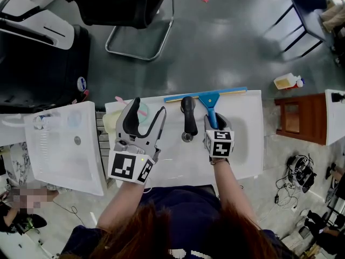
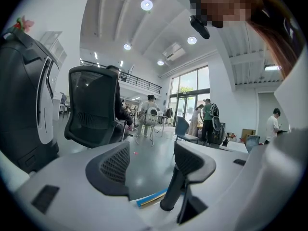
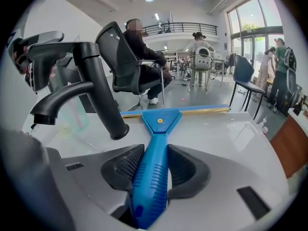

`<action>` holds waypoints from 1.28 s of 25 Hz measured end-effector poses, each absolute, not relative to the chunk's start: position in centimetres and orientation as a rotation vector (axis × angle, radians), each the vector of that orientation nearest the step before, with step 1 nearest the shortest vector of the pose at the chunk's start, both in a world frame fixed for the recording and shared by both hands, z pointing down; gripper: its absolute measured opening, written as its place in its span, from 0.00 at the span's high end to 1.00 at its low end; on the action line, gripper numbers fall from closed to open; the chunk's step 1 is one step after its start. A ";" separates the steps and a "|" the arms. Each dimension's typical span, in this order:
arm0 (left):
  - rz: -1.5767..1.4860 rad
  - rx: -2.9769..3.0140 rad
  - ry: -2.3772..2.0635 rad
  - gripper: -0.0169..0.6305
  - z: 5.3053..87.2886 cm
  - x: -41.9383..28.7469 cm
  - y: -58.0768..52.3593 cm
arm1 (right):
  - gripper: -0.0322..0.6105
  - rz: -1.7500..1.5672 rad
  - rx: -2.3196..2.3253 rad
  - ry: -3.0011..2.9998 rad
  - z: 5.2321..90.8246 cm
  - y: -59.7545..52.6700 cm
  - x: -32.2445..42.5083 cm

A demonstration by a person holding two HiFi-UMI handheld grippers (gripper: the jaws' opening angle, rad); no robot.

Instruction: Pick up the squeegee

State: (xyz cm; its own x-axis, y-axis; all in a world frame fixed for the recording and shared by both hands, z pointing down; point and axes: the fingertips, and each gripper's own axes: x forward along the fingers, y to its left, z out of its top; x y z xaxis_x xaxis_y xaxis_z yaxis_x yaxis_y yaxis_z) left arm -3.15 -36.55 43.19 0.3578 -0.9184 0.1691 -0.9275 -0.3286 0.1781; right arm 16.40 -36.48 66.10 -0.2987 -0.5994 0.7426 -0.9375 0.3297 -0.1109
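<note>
The blue squeegee (image 1: 206,96) lies on the far rim of the white sink (image 1: 248,144), its yellow-edged blade along the rim and its handle pointing back at me. My right gripper (image 1: 215,122) is shut on that ribbed handle (image 3: 151,177), both pads pressing its sides, just right of the black faucet (image 1: 187,117). In the right gripper view the squeegee's triangular head (image 3: 161,121) sits ahead of the jaws. My left gripper (image 1: 149,109) hovers open over the sink's left end with nothing in it. In the left gripper view, the blade's end (image 2: 151,198) and the faucet (image 2: 173,186) show between the open jaws.
A second white basin (image 1: 64,144) stands to the left, with a black machine (image 1: 38,63) behind it. A black office chair (image 1: 124,4) is on the floor beyond the sink. A wooden cabinet (image 1: 299,117) and a bottle (image 1: 288,81) are at the right. People stand far off.
</note>
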 end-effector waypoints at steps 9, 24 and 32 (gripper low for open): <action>0.042 2.370 -1.656 0.55 42.9 -3.7 -36.5 | 0.70 0.799 1.393 -2.023 65.9 -36.5 16.7; -0.005 2.380 -1.700 0.55 41.2 -4.8 -35.7 | 0.70 0.687 1.576 -2.252 56.3 -38.8 16.5; -0.046 2.398 -1.739 0.55 39.4 -5.9 -34.6 | 0.70 0.493 1.681 -2.418 47.2 -38.8 15.6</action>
